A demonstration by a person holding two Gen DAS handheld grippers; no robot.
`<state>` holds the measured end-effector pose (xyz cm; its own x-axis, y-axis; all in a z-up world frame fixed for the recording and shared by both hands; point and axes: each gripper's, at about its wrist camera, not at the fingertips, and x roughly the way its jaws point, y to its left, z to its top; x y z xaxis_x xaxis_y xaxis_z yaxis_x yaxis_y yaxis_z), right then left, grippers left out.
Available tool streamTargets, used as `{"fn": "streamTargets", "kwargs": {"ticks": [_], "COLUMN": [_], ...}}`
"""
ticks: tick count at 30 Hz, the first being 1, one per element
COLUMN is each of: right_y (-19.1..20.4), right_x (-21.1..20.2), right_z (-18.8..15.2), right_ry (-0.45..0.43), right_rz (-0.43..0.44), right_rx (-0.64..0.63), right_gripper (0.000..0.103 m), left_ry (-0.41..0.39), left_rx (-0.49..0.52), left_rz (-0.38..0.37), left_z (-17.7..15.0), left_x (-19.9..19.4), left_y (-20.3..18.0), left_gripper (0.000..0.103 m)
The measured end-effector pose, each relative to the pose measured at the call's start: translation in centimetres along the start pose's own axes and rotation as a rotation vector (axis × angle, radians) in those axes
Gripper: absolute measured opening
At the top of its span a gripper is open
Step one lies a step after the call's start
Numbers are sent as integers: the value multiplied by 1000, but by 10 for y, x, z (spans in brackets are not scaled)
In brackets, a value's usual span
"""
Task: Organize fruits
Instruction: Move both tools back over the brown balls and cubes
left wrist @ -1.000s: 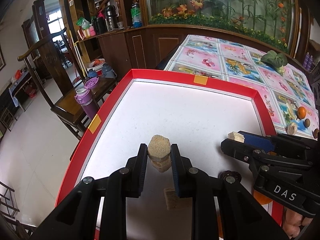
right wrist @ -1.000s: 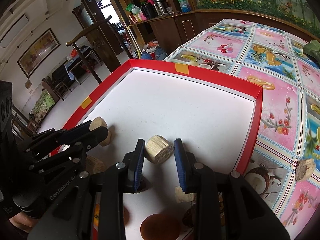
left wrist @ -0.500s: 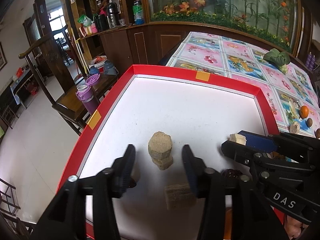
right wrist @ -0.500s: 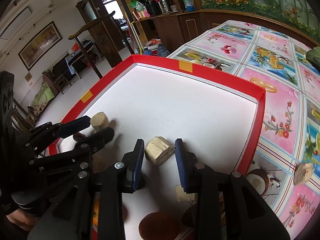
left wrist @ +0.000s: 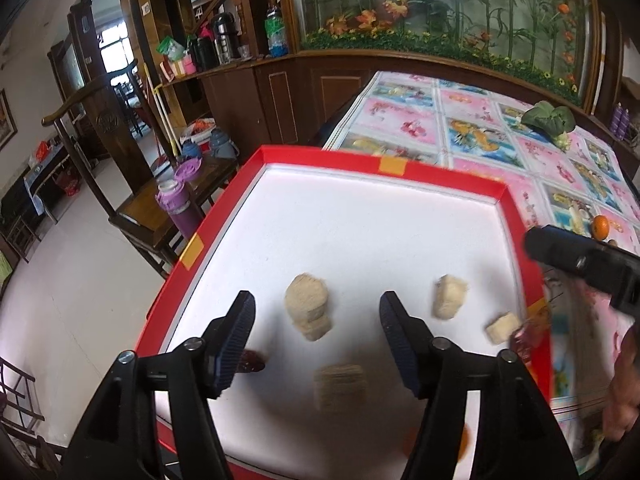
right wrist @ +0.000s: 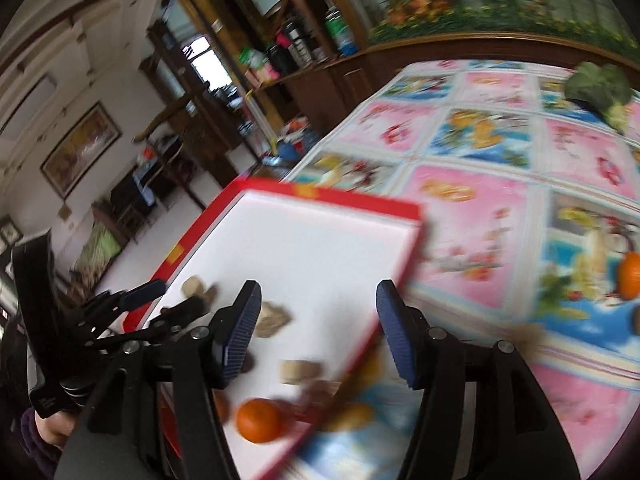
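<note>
Both my left claw (left wrist: 316,326) and right claw (right wrist: 318,330) gaped, empty. Several pieces (left wrist: 306,306) lay in the tray (left wrist: 440,174); an orange (right wrist: 630,276) remained on the counter (right wrist: 480,208).

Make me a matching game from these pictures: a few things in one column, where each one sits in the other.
Things:
1. stacked tan chunks
2. leafy green vegetable
3. purple bottle
4. orange

Places:
A. on the wooden chair
B. far end of the flowered tablecloth
C. near corner of the red tray
D. between the left gripper's fingers

Pairs: 1-D, 2-B, 3-A, 4-C
</note>
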<state>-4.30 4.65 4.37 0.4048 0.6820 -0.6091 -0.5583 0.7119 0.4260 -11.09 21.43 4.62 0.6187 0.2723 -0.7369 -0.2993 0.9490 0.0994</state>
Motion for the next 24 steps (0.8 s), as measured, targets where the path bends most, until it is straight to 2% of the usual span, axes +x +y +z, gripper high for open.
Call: {"fn": "streamTargets", "kwargs": {"ticks": [4, 7, 14, 20, 24], "right_y": [-40, -70, -136, -174, -184], "right_x": [-35, -65, -125, -146, -150], "right_z": [7, 8, -3, -21, -32], "right_ry": [-62, -118, -181, -118, -71], "right_rz": [-32, -72, -210, -312, -323], "right_rx": [71, 112, 162, 142, 113], "right_gripper": [62, 62, 62, 62, 61], "left_ry": [-36, -59, -50, -10, 29], "left_rx": [38, 95, 250, 363, 386], "left_rz": [-26, -76, -192, -264, -300], "left_z": [8, 13, 16, 14, 12], "left_x": [-17, -28, -37, -29, -17], "left_y": [-22, -50, -122, -180, -202], "left_gripper": [69, 71, 73, 74, 74]}}
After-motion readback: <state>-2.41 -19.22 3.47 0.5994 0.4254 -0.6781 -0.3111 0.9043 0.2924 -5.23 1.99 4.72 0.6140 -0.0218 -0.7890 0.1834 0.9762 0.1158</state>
